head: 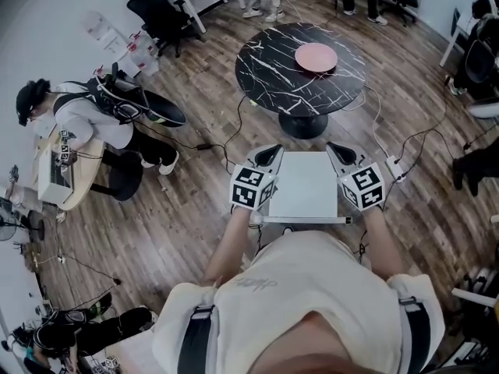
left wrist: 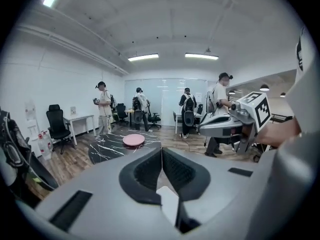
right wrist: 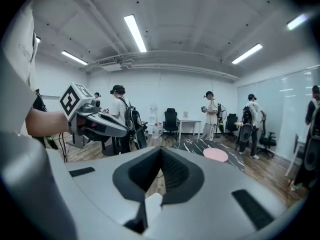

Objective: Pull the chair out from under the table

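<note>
A white chair (head: 304, 184) stands on the wood floor just in front of me, a short gap away from the round black marble table (head: 265, 68) that carries a pink plate (head: 316, 56). My left gripper (head: 272, 153) hovers over the chair's left edge and my right gripper (head: 336, 149) over its right edge. Both point toward the table. In the left gripper view the left gripper (left wrist: 161, 151) is shut, tips together, with only a white sliver showing through the gap behind them. The right gripper (right wrist: 161, 151) looks the same in its own view.
A person (head: 86, 119) sits at a small wooden table (head: 74, 174) on the left. Cables and a power strip (head: 394, 166) lie on the floor right of the chair. A black office chair (head: 160, 14) and standing people are beyond the table.
</note>
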